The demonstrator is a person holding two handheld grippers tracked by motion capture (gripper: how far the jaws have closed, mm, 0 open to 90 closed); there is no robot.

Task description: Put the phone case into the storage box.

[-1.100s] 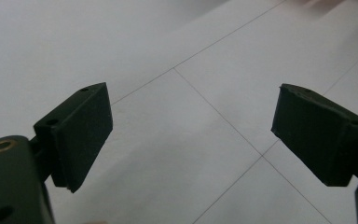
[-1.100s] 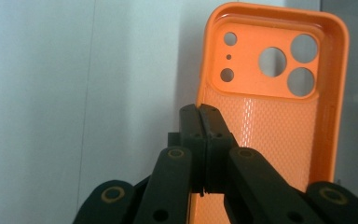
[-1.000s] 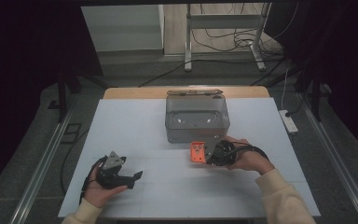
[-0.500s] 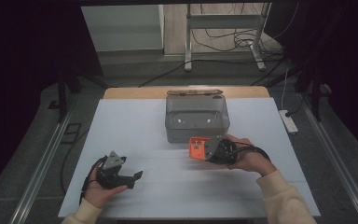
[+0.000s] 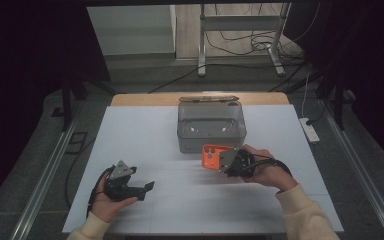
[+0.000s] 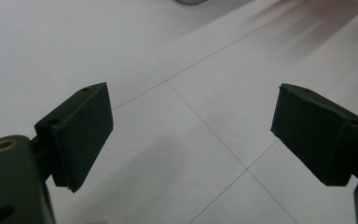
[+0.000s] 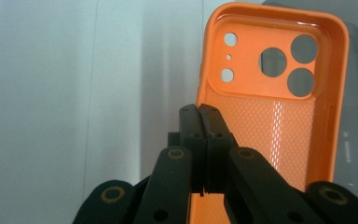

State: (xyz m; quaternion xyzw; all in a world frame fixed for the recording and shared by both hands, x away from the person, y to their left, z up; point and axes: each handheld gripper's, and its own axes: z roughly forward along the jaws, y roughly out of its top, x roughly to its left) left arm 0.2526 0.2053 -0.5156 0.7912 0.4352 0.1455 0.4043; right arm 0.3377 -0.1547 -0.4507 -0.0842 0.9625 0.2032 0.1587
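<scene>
Your right hand-held gripper (image 5: pixel 228 162) pinches an orange phone case (image 5: pixel 214 156) by one long edge, jaws pressed flat together on the thin wall, and holds it clear of the white desk (image 5: pixel 145 135). In the right gripper view the phone case (image 7: pixel 265 93) runs lengthways straight out from the jaws, camera cut-outs at the far end, its hollow inner face turned toward the lens.

The grey plastic bin (image 5: pixel 211 126) stands just beyond the case, farther from you on the desk, its near wall right behind the case's far end and its open top above it. The relation that matters is this one: the case points at the bin and sits low against its front, so, if the bin is where it goes, it probably has to rise over the rim before moving forward.

Your left hand-held gripper (image 5: pixel 147 187) rests well apart at the near left, jaws spread wide over bare desk, nothing between the pads (image 6: pixel 81 133). The right hand is plainly the nearer one to the bin.
</scene>
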